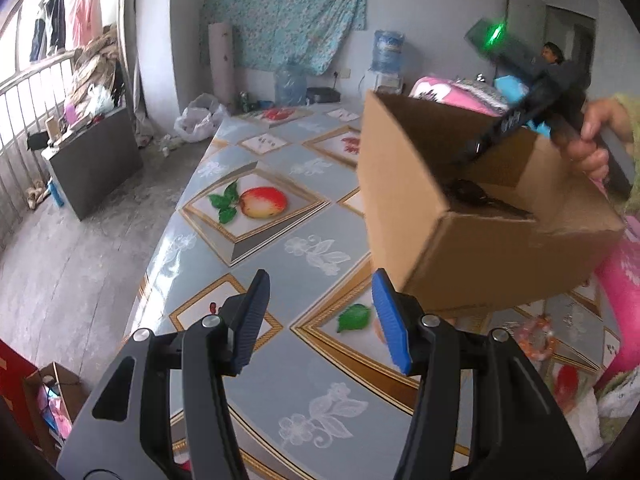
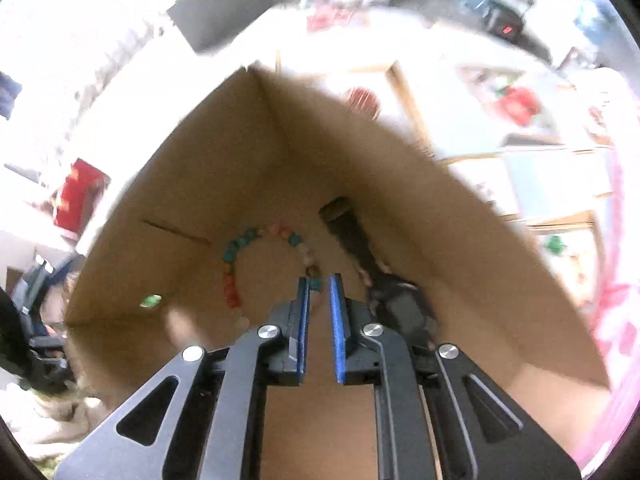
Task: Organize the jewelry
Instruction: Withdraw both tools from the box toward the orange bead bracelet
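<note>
R tongs (image 2: 319, 280) inside cardboard box (image 2: 460, 208), nearly clenched on bead bracelet (image 2: 236, 264) at its near end; grip unconfirmed. L tongs (image 1: 318, 312) released, empty, box ahead-right. Another bracelet (image 1: 536, 340) on worktop (image 1: 280, 240), right of L tongs. Advise: lower fully before releasing, clear of dark item (image 2: 352, 236).

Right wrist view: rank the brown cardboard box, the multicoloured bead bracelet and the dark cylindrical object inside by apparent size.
1. Brown cardboard box, by far the largest.
2. Multicoloured bead bracelet.
3. Dark cylindrical object; part of it is hidden, so its place below the bracelet is unsure.
</note>
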A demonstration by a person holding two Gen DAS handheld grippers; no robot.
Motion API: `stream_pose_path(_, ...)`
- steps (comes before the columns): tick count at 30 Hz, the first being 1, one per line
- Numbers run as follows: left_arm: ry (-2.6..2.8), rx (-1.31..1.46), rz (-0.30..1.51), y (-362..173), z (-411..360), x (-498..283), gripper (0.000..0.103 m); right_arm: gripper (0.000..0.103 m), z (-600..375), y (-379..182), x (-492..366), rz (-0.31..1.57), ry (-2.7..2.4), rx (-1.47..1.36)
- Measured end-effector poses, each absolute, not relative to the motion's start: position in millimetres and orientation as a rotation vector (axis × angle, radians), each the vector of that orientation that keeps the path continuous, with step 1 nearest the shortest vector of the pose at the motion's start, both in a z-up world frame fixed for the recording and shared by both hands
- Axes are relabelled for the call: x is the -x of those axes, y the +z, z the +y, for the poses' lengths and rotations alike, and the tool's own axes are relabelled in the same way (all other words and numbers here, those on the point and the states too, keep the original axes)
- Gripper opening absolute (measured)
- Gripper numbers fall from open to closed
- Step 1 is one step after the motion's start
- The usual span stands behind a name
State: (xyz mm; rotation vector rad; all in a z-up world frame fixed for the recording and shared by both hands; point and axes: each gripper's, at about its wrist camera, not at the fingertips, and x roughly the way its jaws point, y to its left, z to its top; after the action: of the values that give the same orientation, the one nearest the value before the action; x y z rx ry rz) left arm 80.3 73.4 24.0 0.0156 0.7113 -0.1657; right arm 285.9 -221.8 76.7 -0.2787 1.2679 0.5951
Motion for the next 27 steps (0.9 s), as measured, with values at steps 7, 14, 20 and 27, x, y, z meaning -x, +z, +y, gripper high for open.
stream_pose_path(7, -0.324, 0.014, 0.636, 39.0, 56.9, -43.6, 0.054, 0.018, -281.1, 168.6, -189.6, 1.018, 0.574, 0.119)
stream_pose_path(14, -0.503, -0.051, 0.713, 15.1, 10.8, -23.0, 0.061, 0.029, -357.1, 127.2, -81.9, 0.941, 0.484, -0.076)
stream_pose_path(20, -0.556, -0.141, 0.776, -9.7, -27.4, -18.0, 0.067, 0.029, -372.7, 20.9, -32.5, 1.014, 0.256, -0.128)
stream_pose_path(27, -0.549, -0.298, 0.859, -39.7, -61.4, -23.3, 0.075, 0.029, -365.1, -32.2, -25.2, 1.087, 0.211, -0.207)
